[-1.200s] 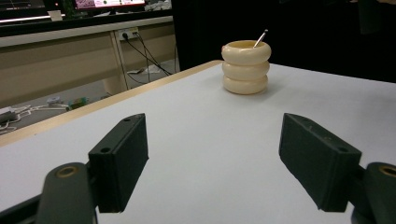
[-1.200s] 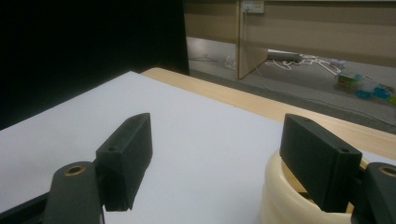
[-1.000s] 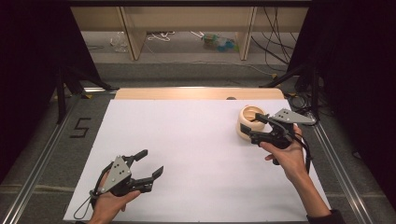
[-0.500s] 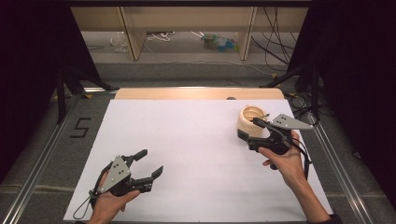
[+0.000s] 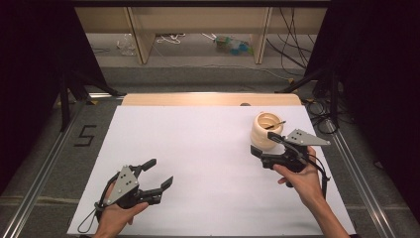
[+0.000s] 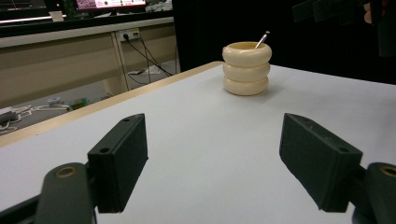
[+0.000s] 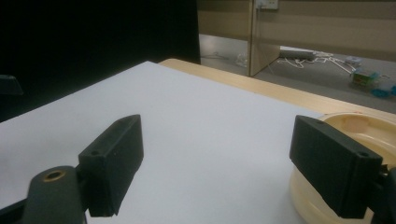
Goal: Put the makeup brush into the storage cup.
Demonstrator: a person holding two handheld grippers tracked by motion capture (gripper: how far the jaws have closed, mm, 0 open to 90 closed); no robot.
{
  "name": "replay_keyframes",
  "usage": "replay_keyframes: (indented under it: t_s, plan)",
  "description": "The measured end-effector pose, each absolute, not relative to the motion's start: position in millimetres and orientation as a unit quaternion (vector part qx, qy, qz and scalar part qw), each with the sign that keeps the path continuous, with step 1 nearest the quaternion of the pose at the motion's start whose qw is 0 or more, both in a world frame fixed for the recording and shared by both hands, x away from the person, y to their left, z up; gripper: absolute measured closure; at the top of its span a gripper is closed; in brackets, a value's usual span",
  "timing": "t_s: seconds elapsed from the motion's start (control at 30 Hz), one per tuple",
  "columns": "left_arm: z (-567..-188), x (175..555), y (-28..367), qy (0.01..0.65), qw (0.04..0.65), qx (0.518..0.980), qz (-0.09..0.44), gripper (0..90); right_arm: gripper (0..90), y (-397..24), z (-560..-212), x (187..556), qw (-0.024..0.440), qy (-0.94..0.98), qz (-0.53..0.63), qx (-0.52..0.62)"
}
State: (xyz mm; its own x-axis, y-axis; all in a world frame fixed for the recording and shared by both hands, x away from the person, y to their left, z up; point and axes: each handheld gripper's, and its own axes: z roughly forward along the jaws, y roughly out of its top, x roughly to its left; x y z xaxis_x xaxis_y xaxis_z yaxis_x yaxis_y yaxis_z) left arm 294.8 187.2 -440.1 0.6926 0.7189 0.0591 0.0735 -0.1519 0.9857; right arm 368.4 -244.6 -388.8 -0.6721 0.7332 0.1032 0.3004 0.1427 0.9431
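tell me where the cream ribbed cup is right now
In the high view the cream ribbed cup stands on the white sheet at its far right, just beyond the open right claw, with a thin stick leaning inside it.

A cream ribbed cup (image 5: 266,130) stands on the white desk (image 5: 198,148) with its pale wooden edge; both claws are black.

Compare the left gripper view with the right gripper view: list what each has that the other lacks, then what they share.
Left gripper view alone: the whole ringed cream pot standing upright, a thin stick leaning out of it, and the right tongs at the top edge. Right gripper view alone: the pot's rim up close beside one jaw. Both share the white table and open black jaws.
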Motion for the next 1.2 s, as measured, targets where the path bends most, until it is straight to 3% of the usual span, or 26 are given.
replay_keyframes:
  t_s: [1.2]
  plan:
    - [-440,295,187,0.281,0.589,0.707,0.274,23.8,17.6,-253,-402,349,0.189,0.735,0.547,0.354]
